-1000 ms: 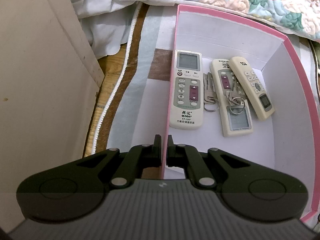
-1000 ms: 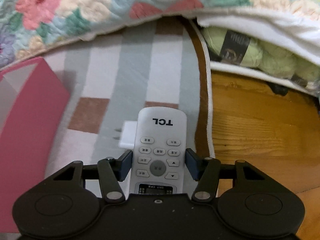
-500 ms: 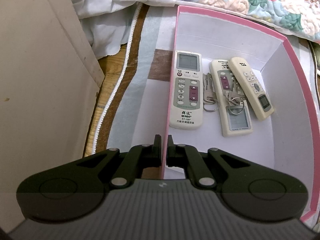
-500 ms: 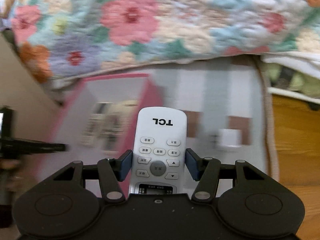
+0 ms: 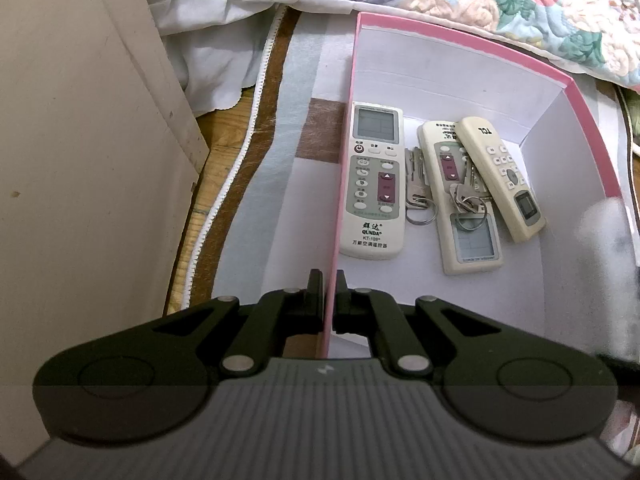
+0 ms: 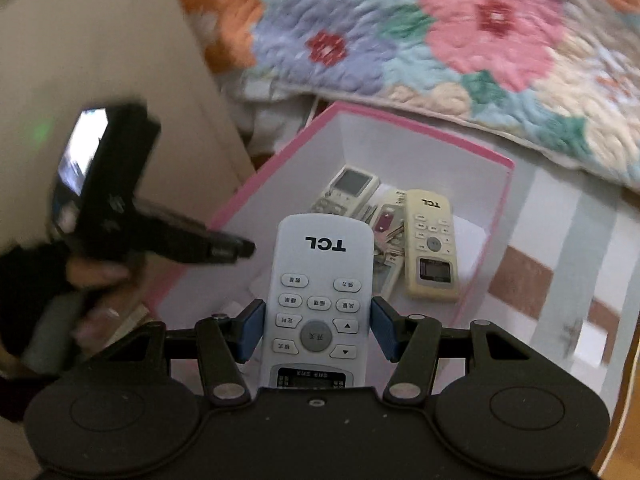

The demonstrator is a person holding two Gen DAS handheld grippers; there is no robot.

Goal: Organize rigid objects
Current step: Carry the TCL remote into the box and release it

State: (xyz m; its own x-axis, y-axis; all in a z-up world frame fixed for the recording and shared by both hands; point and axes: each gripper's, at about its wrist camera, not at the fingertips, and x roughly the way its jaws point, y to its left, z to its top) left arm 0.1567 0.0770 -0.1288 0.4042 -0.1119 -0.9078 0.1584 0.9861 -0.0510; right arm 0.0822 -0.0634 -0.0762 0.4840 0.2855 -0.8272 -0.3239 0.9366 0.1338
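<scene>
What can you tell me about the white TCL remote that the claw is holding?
The white remote looks like smooth plastic, long with a rounded top. It says TCL above small white buttons and one round grey button; a dark screen sits at the near end. The right claw squeezes its two sides with blue pads. It hangs face up above the pink box.

In the box (image 5: 572, 92) lie 3 remotes (image 5: 374, 182) side by side, keys (image 5: 418, 190) between them; a quilt (image 5: 520, 4) lies behind it.

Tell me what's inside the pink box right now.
Inside the pink box lie three remotes: a QUNDA remote, a cream remote and a TCL remote. Two key bunches sit among them, partly hidden beneath the remotes.
</scene>
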